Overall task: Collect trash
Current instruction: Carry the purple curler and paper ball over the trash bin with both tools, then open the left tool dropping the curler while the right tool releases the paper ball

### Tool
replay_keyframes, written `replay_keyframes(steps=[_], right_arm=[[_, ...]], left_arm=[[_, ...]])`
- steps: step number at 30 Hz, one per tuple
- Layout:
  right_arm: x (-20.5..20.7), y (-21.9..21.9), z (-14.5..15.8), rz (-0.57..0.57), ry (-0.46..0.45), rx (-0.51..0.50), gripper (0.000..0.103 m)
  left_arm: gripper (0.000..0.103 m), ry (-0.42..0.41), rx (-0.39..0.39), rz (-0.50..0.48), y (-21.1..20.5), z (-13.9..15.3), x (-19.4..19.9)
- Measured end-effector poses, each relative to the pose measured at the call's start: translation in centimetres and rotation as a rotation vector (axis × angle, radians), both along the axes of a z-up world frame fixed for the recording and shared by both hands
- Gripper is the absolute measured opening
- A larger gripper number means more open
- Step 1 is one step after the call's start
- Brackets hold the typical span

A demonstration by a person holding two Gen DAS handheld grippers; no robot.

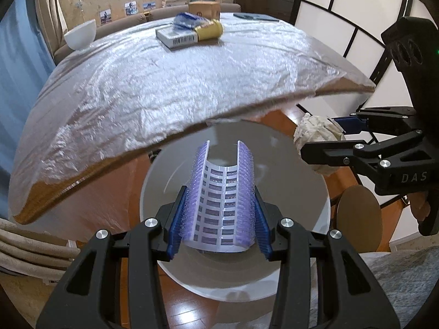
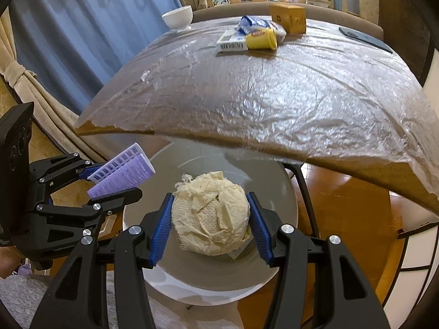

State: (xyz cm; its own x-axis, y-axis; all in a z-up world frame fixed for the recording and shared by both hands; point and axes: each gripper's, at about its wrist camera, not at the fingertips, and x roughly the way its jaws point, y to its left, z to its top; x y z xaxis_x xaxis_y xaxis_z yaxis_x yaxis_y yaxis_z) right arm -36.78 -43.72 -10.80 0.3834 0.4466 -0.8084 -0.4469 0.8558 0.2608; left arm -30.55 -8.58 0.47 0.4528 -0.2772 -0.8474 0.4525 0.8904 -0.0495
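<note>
My left gripper is shut on a bent purple-and-white blister strip, held over the mouth of a round white trash bin beside the table. Over the same bin my right gripper is shut on a crumpled ball of cream paper. The left wrist view catches the right gripper and the paper ball at the right. The right wrist view catches the left gripper and the strip at the left.
A table under wrinkled clear plastic overhangs the bin's far side. On it lie a barcode box, a yellow tub, a blue wrapper, a brown carton and a white bowl. Wooden floor and a grey rug surround the bin.
</note>
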Motion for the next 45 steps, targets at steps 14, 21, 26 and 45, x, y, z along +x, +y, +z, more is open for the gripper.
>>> replay_keyframes(steps=[14,21,26,45], right_arm=[[0.4,0.9,-2.2,0.016,0.032,-0.035,0.052],[0.7,1.4,-3.1,0.017,0.041,-0.054,0.052],[1.0,1.6,-3.9,0.011,0.052,-0.065,0.052],[2.2,1.7,-6.9,-0.009,0.092,-0.105,0.052]], left_arm=[[0.045,0.054,0.032,0.01,0.2,-2.8,0.0],[0.045,0.083,0.052,0.014,0.2,-4.1,0.6],[0.045,0.109,0.06,0.019,0.3,-5.1,1.1],[0.045,0.158,0.086,0.03,-0.9,-7.2,3.2]])
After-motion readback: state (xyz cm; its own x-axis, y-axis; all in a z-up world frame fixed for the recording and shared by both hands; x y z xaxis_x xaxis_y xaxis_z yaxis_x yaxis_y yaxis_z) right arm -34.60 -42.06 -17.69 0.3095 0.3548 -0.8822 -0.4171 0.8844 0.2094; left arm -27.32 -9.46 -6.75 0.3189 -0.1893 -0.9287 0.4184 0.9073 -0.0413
